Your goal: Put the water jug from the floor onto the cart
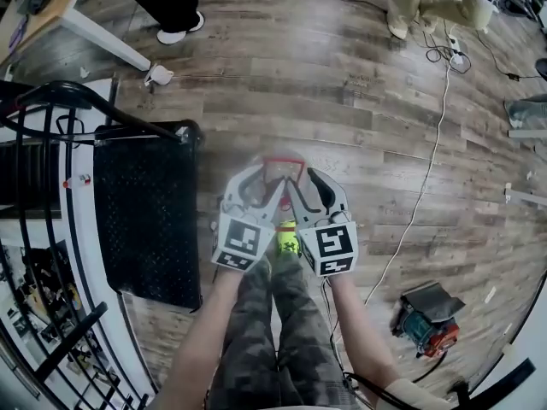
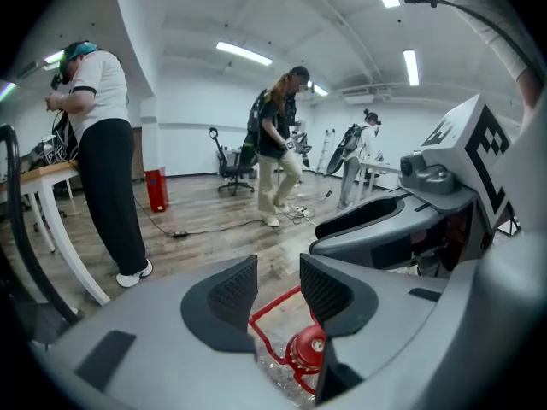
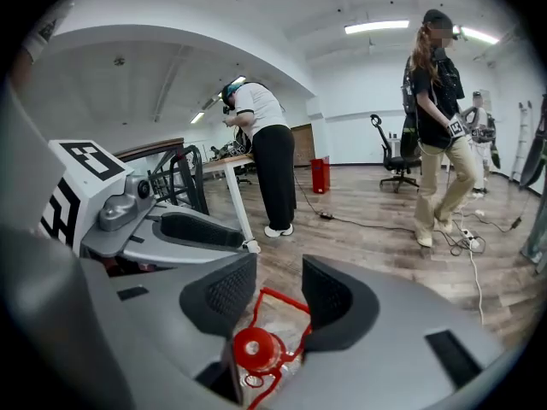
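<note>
The water jug (image 1: 282,167) stands on the wood floor, clear plastic with a red cap (image 2: 306,348) and a red carry handle (image 2: 272,307). In the head view only its handle and top show, between the two grippers. My left gripper (image 1: 261,193) and right gripper (image 1: 309,193) hang side by side just above it, both open. In the left gripper view the left gripper (image 2: 278,284) has the cap low and to the right of its gap. In the right gripper view the right gripper (image 3: 279,290) has the cap (image 3: 254,348) low and left. Neither gripper's pads touch the jug. The black platform cart (image 1: 145,220) lies to the left.
My camouflage-trousered legs (image 1: 273,331) stand right behind the jug. A black wire rack (image 1: 34,314) sits left of the cart. A white table leg (image 1: 102,41) is at the far left, cables (image 1: 427,178) run on the right, and a teal and orange tool (image 1: 427,319) lies nearby. Several people stand farther off.
</note>
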### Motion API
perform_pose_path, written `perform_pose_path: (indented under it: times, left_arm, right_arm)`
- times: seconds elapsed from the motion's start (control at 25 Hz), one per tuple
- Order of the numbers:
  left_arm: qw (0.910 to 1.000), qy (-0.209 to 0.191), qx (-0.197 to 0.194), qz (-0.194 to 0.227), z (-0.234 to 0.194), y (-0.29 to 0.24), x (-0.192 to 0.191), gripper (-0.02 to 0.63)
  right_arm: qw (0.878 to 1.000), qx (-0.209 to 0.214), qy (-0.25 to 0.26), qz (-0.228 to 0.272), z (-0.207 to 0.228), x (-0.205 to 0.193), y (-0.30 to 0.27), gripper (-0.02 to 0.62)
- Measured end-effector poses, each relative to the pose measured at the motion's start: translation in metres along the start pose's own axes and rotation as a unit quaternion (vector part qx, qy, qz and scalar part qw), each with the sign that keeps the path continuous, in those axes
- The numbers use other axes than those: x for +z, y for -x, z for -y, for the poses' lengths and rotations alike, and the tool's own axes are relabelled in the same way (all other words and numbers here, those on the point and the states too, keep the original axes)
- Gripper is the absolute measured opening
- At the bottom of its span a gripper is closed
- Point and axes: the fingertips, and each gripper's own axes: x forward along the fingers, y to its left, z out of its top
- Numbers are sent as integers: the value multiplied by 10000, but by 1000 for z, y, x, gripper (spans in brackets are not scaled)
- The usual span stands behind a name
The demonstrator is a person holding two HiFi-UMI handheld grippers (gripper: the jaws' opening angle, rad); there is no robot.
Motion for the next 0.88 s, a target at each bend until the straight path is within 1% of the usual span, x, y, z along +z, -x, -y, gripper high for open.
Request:
perform_pose_path:
  times: [0.12, 0.24, 0.44, 0.56, 0.72, 0.88]
  left_arm:
    - [9999, 62, 34, -87, 0, -14, -20, 137]
    - [9997, 158, 84, -151, -5, -26, -39, 147]
    - [9994, 199, 159, -241, -8, -46, -68, 160]
    - [9992, 220, 241, -240, -14, -52, -78, 161]
    - [9990, 195, 275, -302, -17, -62, -91, 161]
    - [9986, 145, 329, -389, -20, -70, -103, 163]
  right_arm:
    - [10000, -30, 16, -61, 9, -17, -15, 149]
    - [9998, -45, 77, -151, 14, -32, -30, 164]
    - [9996, -47, 16, -272, 21, -61, -46, 175]
    - [9996, -34, -30, -287, 21, -71, -55, 176]
    - [9993, -53, 38, -375, 25, -85, -64, 178]
    - [9986, -158, 6, -501, 31, -100, -69, 178]
